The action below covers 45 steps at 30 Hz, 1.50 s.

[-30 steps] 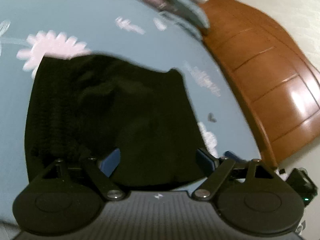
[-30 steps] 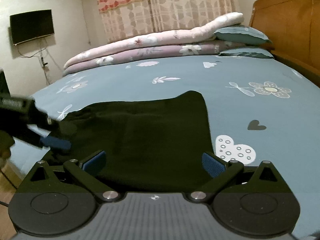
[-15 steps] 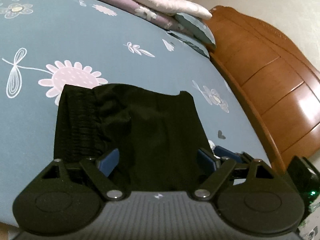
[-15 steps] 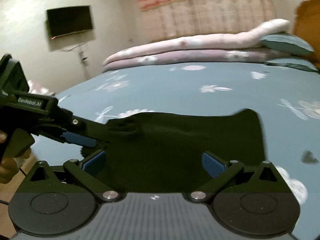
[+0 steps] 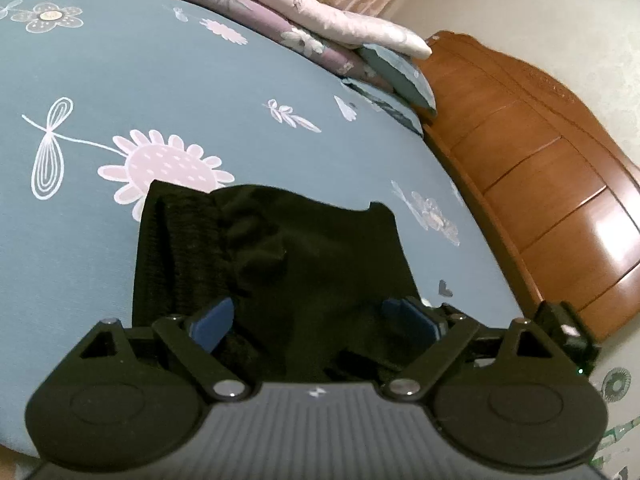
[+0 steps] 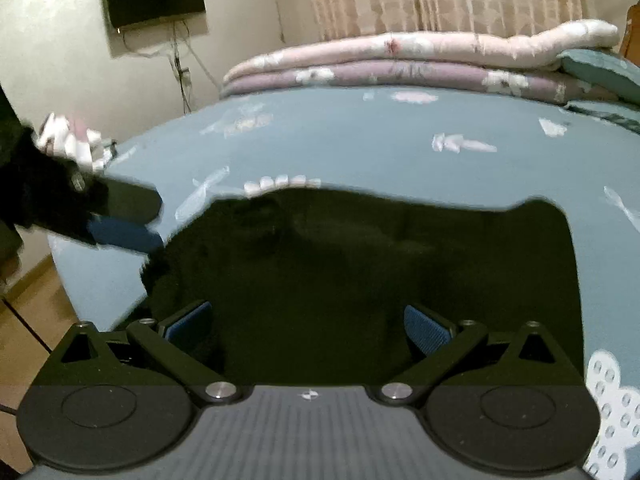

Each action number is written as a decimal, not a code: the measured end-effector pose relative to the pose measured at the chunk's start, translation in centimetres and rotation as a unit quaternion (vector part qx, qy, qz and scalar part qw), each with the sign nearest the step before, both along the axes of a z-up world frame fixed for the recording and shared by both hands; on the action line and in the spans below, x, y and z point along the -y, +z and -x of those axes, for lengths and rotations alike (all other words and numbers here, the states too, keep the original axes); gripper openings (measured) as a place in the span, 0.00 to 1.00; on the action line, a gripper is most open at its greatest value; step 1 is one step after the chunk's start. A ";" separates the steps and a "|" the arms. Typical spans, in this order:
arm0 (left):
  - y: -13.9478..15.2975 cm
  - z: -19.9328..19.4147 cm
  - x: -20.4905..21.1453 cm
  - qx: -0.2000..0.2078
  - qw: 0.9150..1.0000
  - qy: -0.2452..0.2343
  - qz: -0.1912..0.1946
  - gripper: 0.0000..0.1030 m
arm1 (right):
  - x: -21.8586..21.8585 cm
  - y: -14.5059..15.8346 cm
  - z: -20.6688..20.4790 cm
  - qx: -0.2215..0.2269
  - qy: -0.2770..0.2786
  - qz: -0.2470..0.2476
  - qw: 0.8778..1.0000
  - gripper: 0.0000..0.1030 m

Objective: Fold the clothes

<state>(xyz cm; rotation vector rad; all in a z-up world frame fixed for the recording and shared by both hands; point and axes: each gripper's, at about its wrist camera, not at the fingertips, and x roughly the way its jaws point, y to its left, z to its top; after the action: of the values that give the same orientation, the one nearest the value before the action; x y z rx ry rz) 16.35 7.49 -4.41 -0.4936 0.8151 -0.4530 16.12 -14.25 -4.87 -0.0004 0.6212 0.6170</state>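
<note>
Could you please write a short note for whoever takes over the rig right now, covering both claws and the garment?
Left claw: open, jaws just been widening, nothing gripped; it hovers over the near edge of the black garment.
Right claw: open, empty, over the garment's near edge.
Garment: lies on the blue floral bedsheet, ribbed band toward the left claw's side, surface a bit rumpled.
Done: it looks at least partly folded and released.
Left: smooth it, and make any further fold.

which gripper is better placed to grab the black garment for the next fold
Probably the left gripper: its open fingertips sit right at the black garment's ribbed-end edge, while the open right gripper hangs over the flat middle.
</note>
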 end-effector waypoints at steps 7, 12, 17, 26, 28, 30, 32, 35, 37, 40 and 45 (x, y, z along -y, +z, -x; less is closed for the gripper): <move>0.3 0.2 -0.2 0.003 1.000 0.000 0.000 0.87 | -1.9 -0.6 -1.2 0.011 0.027 0.028 0.999 1.00; -0.1 0.1 -0.6 -0.002 1.000 0.005 -0.001 0.87 | -1.2 -1.0 -0.5 -0.004 -0.002 0.041 0.999 1.00; 0.0 -0.2 -0.3 0.002 1.000 0.003 0.011 0.87 | -0.5 0.2 1.6 -0.005 0.000 -0.017 1.000 1.00; 0.8 -1.6 1.1 0.010 1.000 -0.026 -0.002 0.87 | -2.3 -2.3 3.5 0.017 -0.006 0.030 0.999 1.00; 1.4 -2.6 1.8 0.016 0.999 -0.042 -0.007 0.87 | -2.1 -2.3 3.5 0.010 -0.012 0.018 1.000 1.00; 1.7 -3.8 2.6 0.028 0.998 -0.060 -0.015 0.87 | -2.3 -2.3 3.8 0.015 -0.008 0.030 0.999 1.00; 1.1 -5.1 3.2 0.023 0.997 -0.065 -0.022 0.87 | -2.8 -2.2 4.2 0.027 0.001 0.055 0.998 1.00; -1.2 -7.2 3.7 -0.005 0.998 -0.058 -0.029 0.87 | -3.1 -1.9 4.4 0.033 -0.001 0.066 0.997 1.00; -3.1 -8.3 3.4 -0.031 0.998 -0.051 -0.021 0.87 | -2.9 -1.2 4.8 0.026 -0.004 0.053 0.998 1.00; -3.3 -8.4 2.9 -0.034 0.998 -0.050 0.000 0.87 | -2.5 -1.3 5.2 0.018 -0.001 0.037 0.999 1.00; -0.4 -8.0 4.3 -0.001 0.993 -0.111 0.046 0.87 | -2.5 -2.3 5.4 0.011 0.005 0.033 0.999 1.00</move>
<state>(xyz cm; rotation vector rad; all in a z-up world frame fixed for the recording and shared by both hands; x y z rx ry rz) 24.33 3.21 -4.77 -0.4901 0.8577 -0.6970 10.72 -11.71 -7.20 -0.0715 0.6203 0.6056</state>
